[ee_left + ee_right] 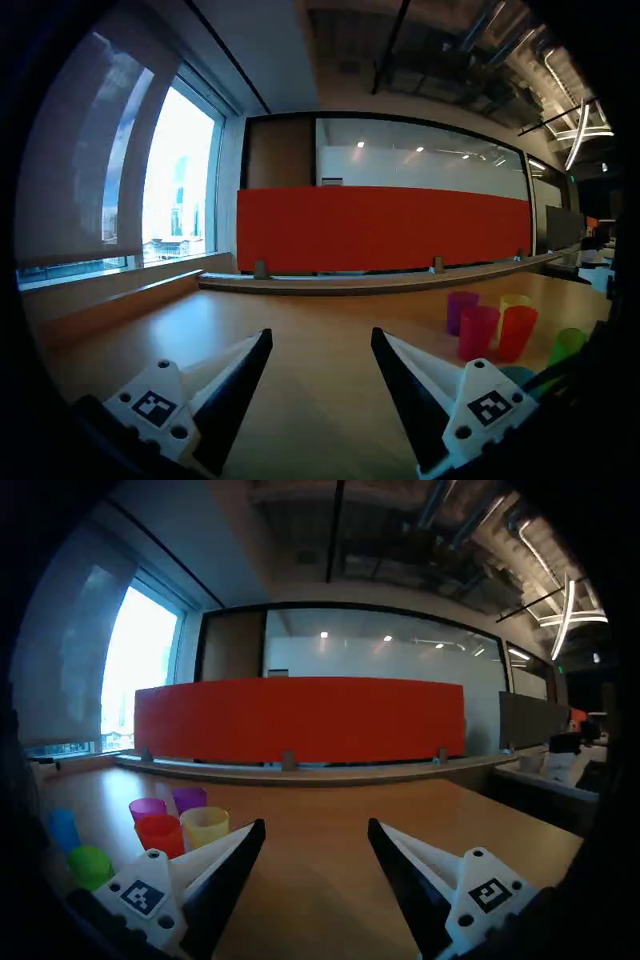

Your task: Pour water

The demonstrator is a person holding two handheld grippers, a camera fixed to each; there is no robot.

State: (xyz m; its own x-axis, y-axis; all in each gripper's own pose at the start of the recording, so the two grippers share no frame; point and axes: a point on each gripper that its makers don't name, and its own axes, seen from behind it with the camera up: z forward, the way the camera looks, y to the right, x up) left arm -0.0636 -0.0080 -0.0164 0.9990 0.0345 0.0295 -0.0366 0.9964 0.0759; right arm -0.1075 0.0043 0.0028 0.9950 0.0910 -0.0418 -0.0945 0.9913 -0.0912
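The left gripper (pixel 321 333) and right gripper (pixel 316 822) both gape empty over the table (pixel 320 416); the upright cups (pixel 178 816) stand between them, seemingly nearer the right one.

Two fisheye views of a fairly dim office. Daylight pours in from a window (pixel 180 180) on the left, blown out to near white with little detail. At far right, ceiling strip lights (pixel 580 136) glare brightly, and small lamp reflections dot the glass wall (pixel 416 160). The wooden table (pixel 320 360) carries a soft sheen, brighter toward the window. Translucent cups (pixel 488 328) glow faintly; in the left gripper view those by the right rim look dimmer. The orange partition (pixel 384 228) bows from lens distortion. Edges darken and soften; the centre is sharp.
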